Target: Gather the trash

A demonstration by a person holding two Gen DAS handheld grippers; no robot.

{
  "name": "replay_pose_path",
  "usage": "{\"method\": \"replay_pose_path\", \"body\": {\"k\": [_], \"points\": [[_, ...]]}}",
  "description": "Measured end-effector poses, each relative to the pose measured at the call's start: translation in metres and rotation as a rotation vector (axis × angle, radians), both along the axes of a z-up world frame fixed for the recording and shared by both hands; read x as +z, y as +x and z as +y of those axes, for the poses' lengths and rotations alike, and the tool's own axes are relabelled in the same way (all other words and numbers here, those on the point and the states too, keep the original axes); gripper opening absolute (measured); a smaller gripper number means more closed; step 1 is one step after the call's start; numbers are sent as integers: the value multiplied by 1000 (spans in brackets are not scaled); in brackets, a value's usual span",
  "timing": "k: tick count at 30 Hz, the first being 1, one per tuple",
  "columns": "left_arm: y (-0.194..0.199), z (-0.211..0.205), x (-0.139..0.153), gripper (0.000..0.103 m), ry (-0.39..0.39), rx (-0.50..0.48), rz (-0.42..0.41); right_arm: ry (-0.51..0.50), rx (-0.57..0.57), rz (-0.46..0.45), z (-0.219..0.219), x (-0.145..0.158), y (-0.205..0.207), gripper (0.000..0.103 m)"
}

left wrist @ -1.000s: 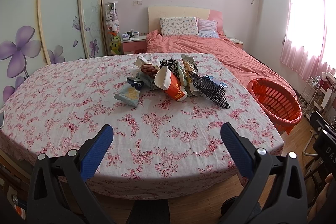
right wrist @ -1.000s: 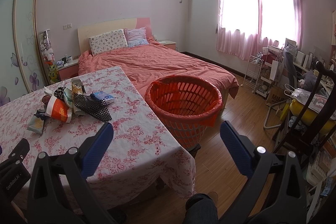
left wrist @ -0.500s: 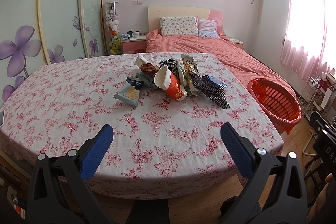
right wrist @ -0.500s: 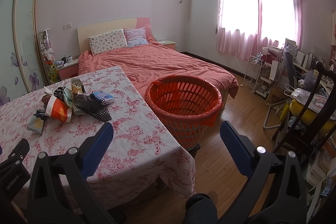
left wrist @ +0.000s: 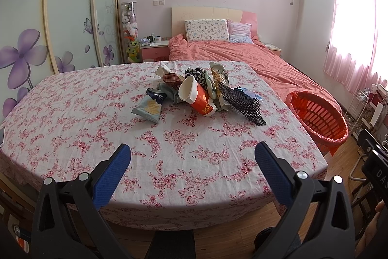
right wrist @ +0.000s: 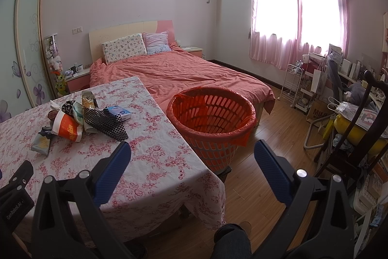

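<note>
Your left claw (left wrist: 192,157) and right claw (right wrist: 192,157) are both spread wide and empty, and the trash pile (left wrist: 201,91) sits mid-frame on the floral surface (left wrist: 97,128), straight ahead of the left claw, the nearer one, with the orange basket (right wrist: 211,123) ahead of the right.

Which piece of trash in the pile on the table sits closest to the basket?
The black mesh piece. It spreads out from the pile's basket-side edge toward the orange basket, while the cup and the snack bag lie on the far side.
</note>
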State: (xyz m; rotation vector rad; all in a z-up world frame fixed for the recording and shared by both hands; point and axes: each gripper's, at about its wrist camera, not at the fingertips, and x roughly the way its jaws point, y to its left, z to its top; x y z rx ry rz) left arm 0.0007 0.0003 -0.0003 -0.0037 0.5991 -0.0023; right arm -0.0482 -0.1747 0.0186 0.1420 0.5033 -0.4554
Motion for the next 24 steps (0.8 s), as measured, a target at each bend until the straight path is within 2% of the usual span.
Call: {"method": "replay_pose_path", "body": {"k": [17,24], "points": [[3,-10,-13,101,-5,0,9,1,1,0,-1,-1,1,99],[23,8,-24,101,-33,27,44,8,21,10,-2,-4,14,99]]}}
